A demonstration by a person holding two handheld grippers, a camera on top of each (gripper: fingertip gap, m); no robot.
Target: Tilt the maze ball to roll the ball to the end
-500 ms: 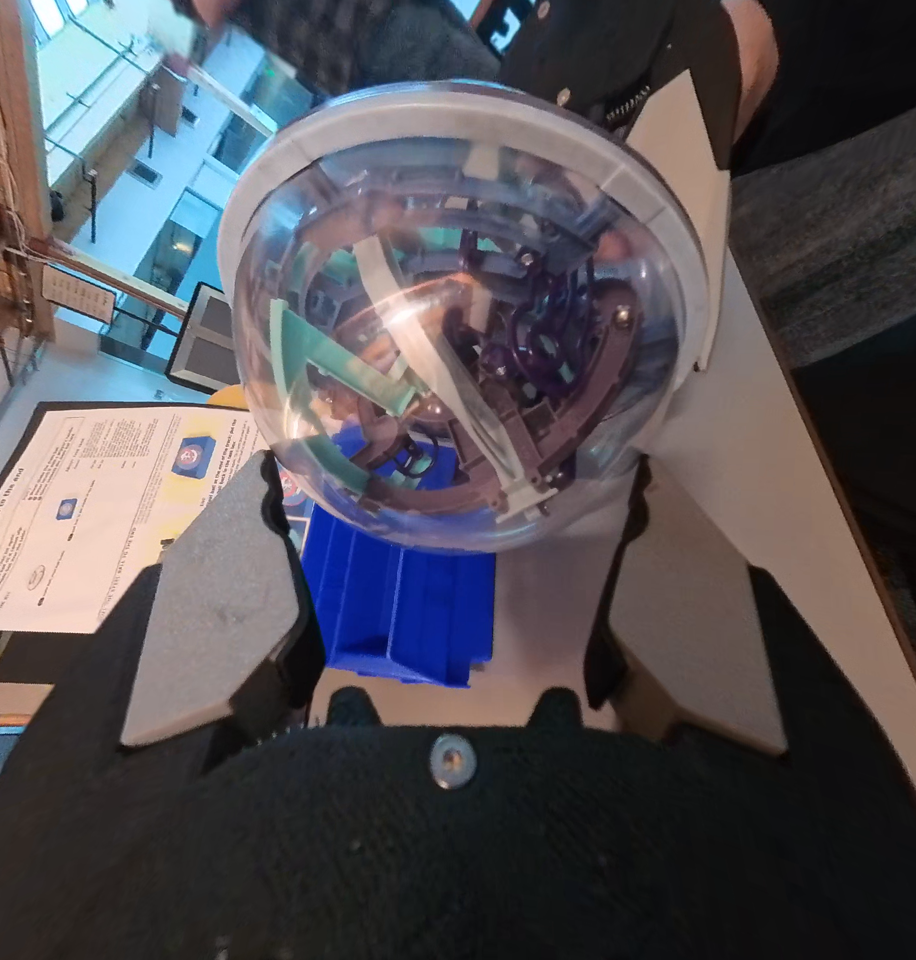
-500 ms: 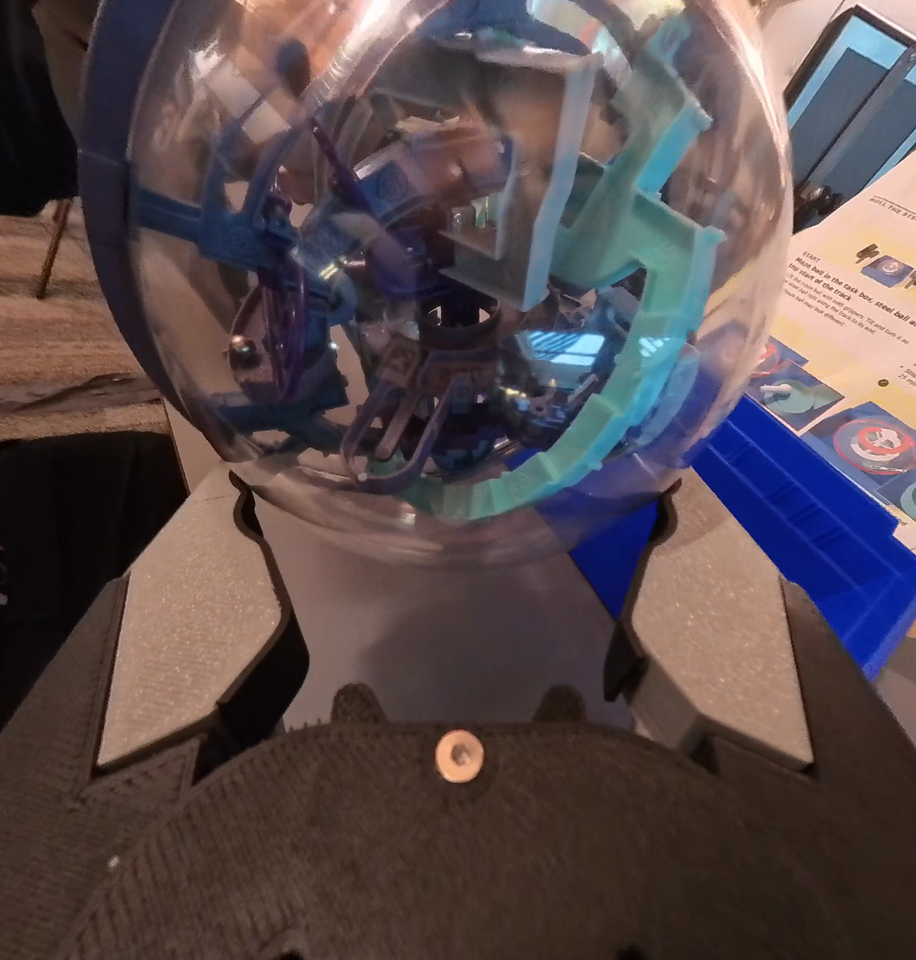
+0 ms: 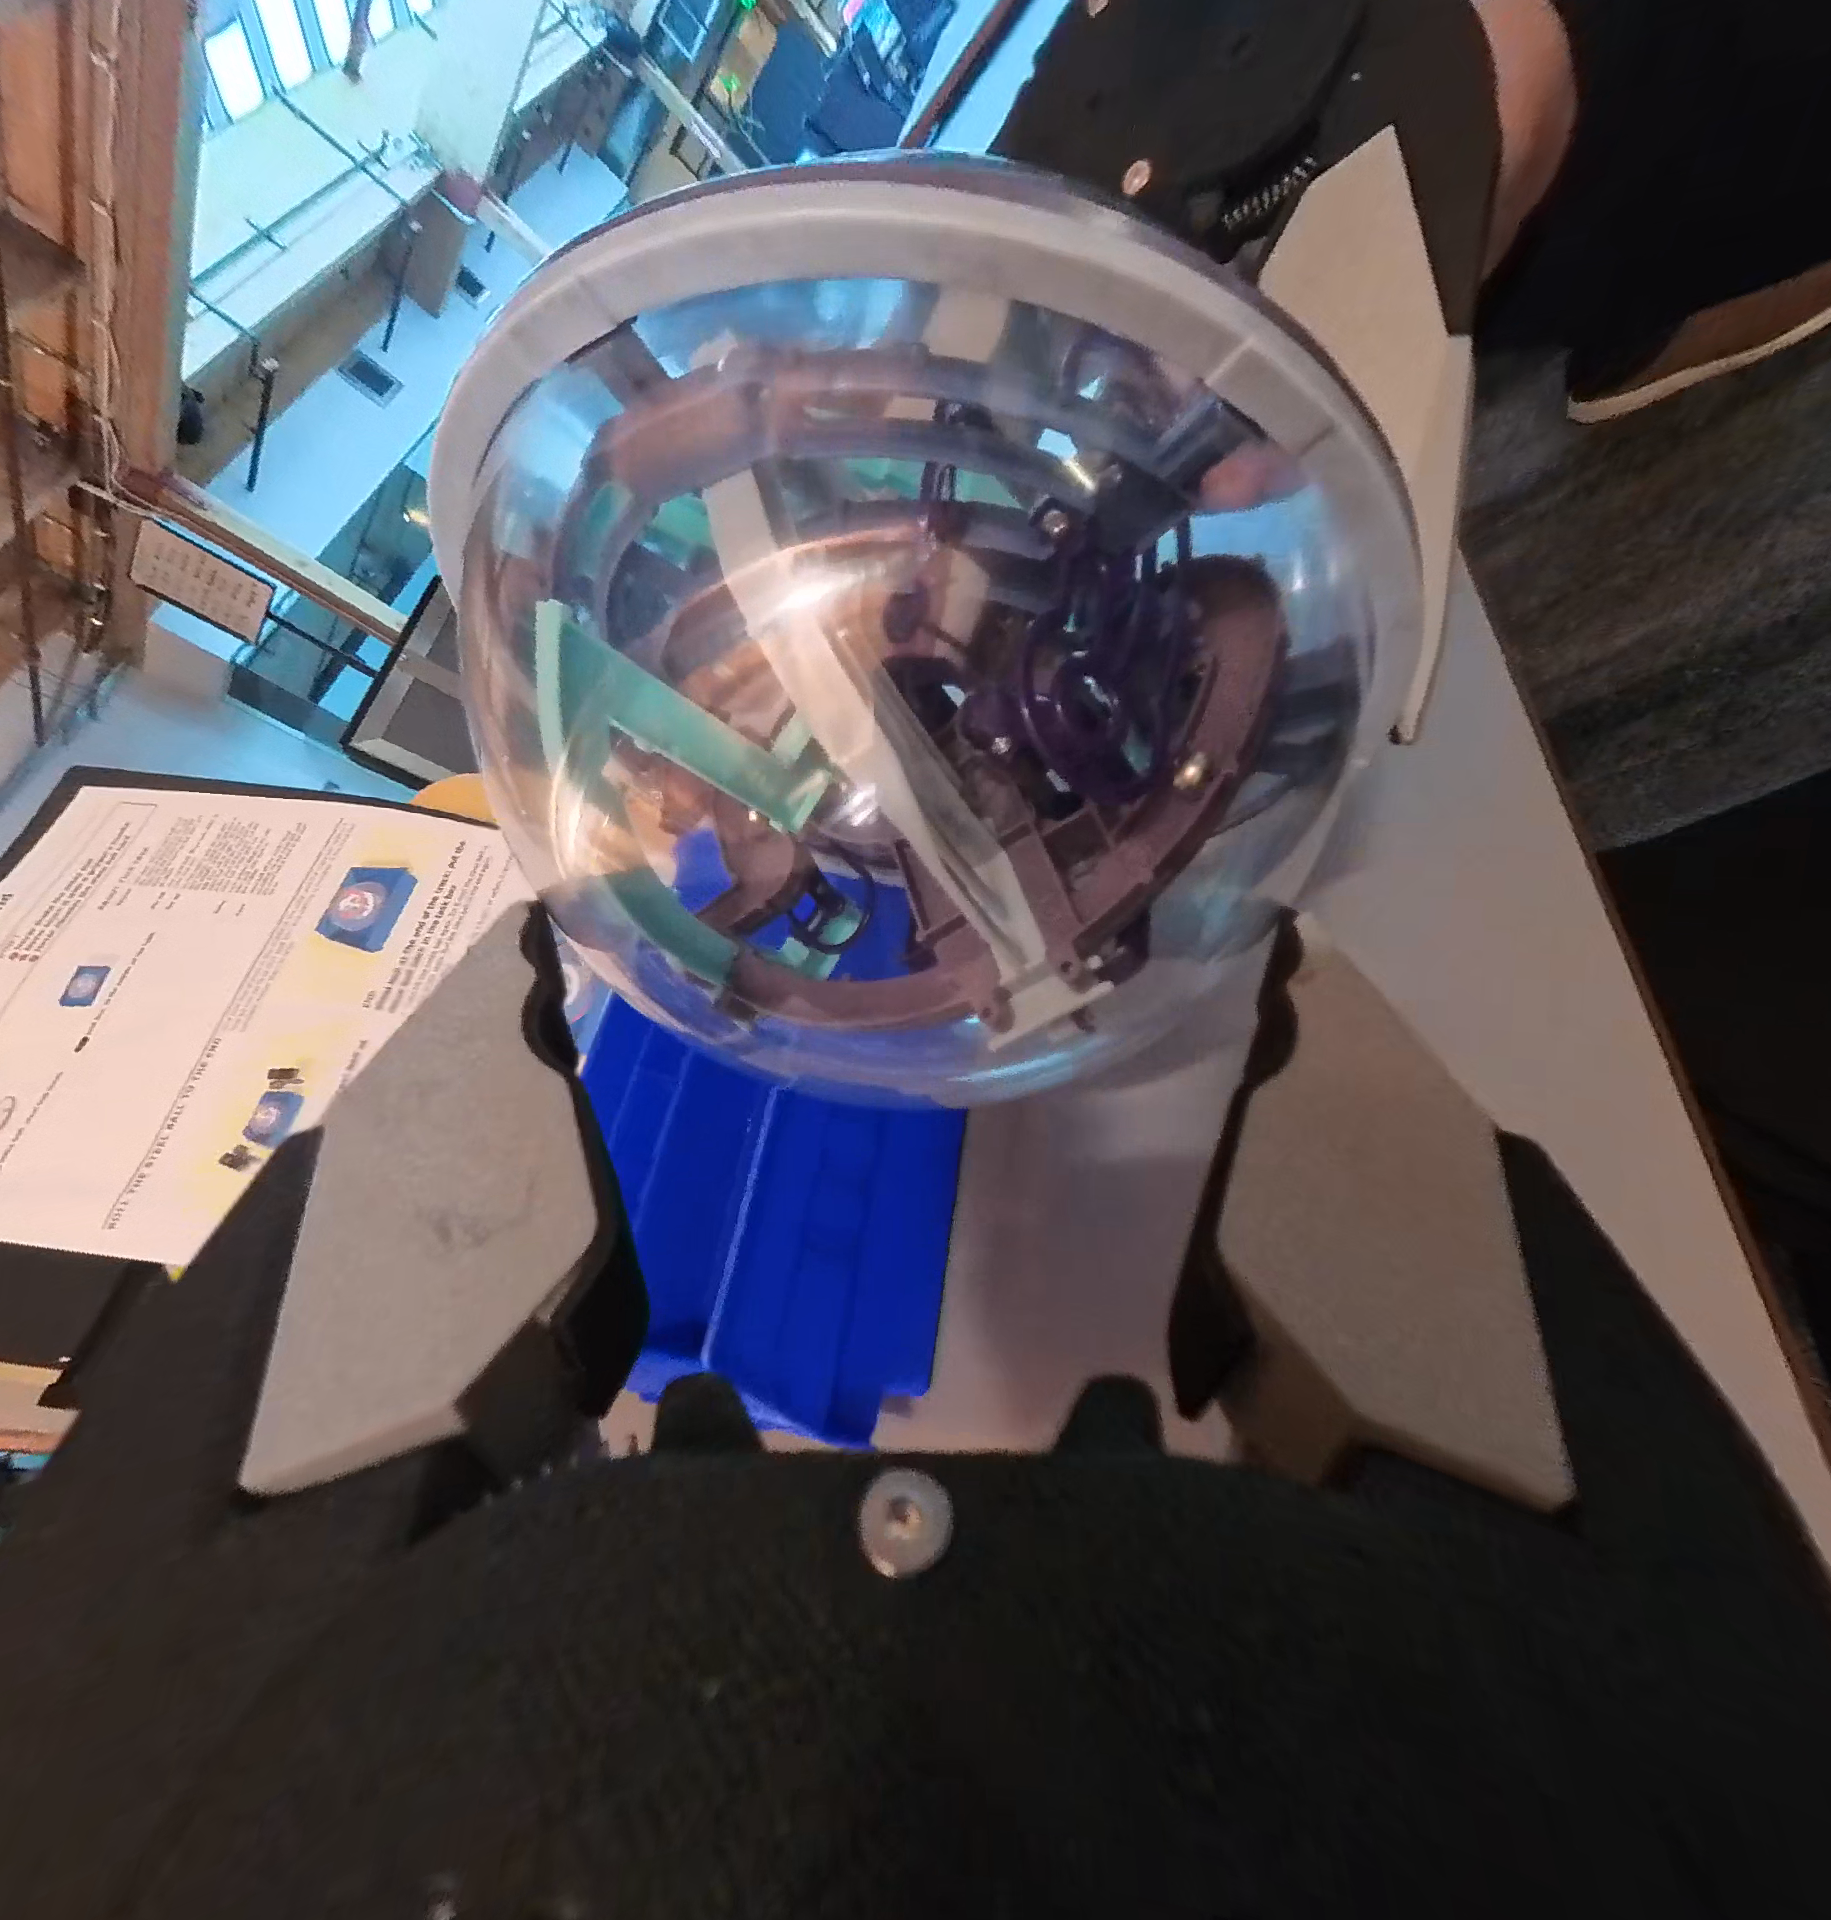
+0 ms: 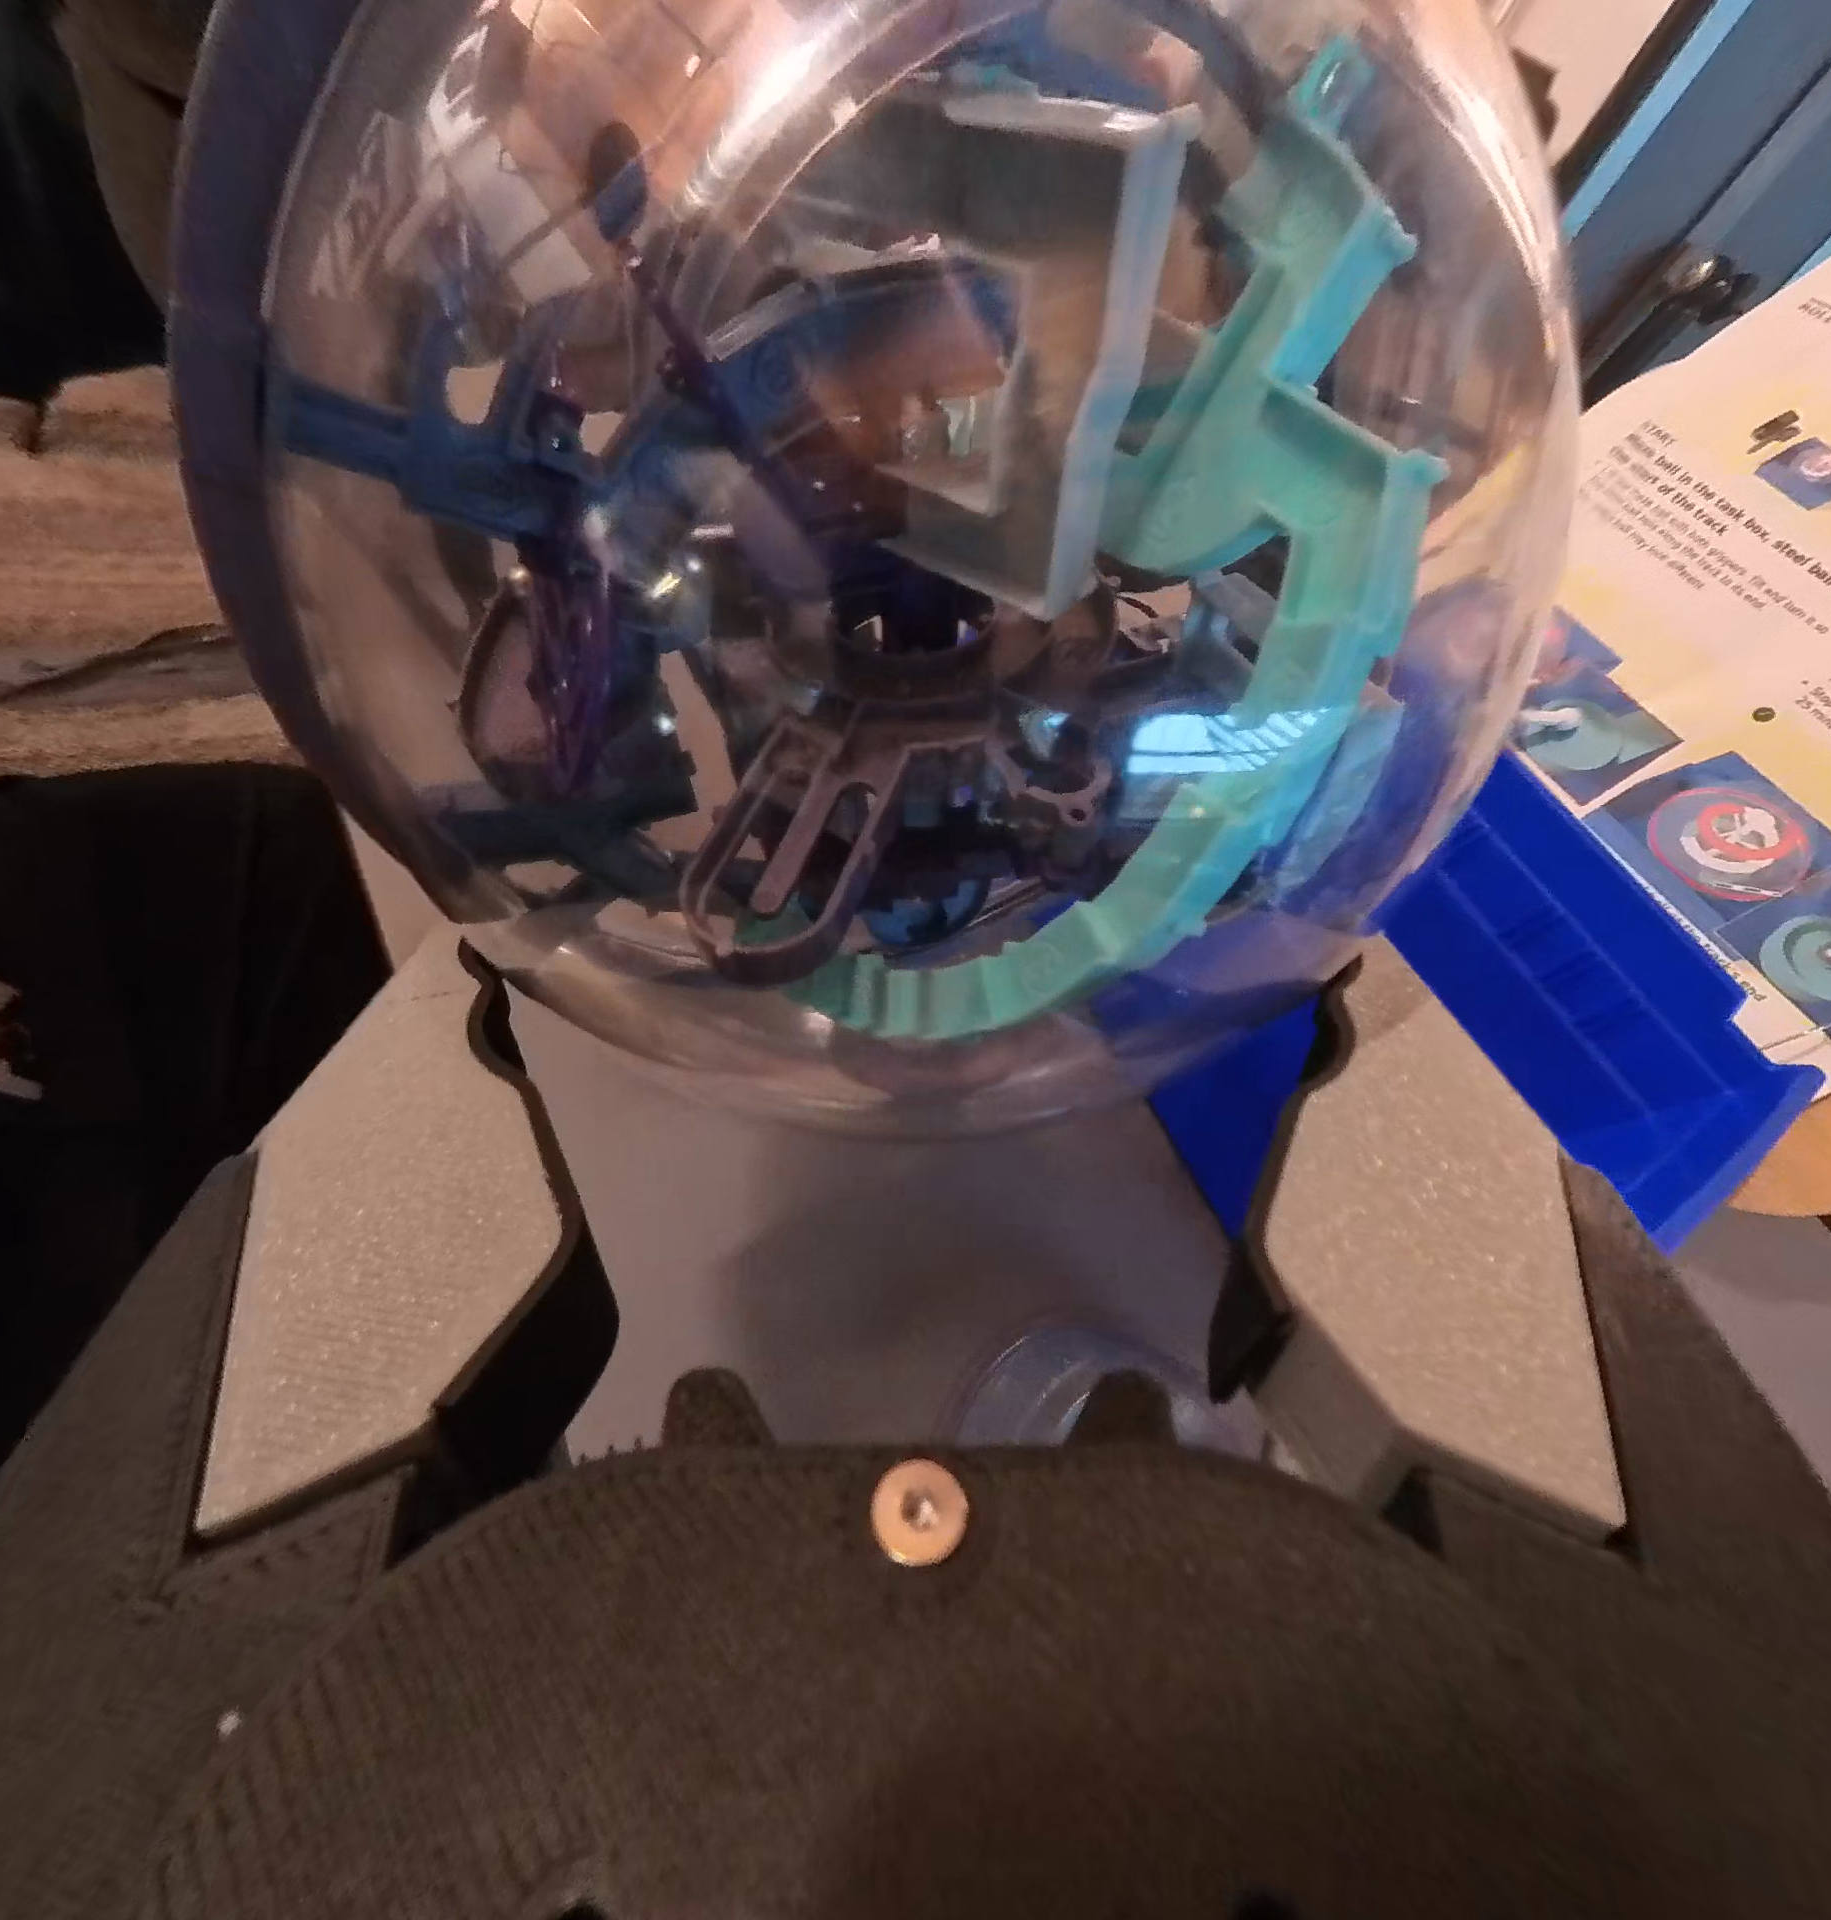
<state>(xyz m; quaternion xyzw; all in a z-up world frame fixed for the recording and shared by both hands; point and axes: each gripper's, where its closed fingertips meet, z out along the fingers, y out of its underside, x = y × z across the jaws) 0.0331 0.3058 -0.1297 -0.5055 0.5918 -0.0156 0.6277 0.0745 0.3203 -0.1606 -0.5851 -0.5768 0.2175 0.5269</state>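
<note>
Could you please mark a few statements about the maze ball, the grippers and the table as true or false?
1. The maze ball has a clear shell with coloured tracks inside. True.
2. The maze ball rests inside the blue bin. False: it is held up between the two grippers, with the bin behind and below it.
3. The left gripper has its fingers spread around the ball's lower side. True.
4. A printed sheet lies on the table beside the blue bin. True.
5. The right gripper grips a pen. False: it holds the maze ball.
6. The track inside is all red. False: teal, blue, purple and brown parts show.
</note>
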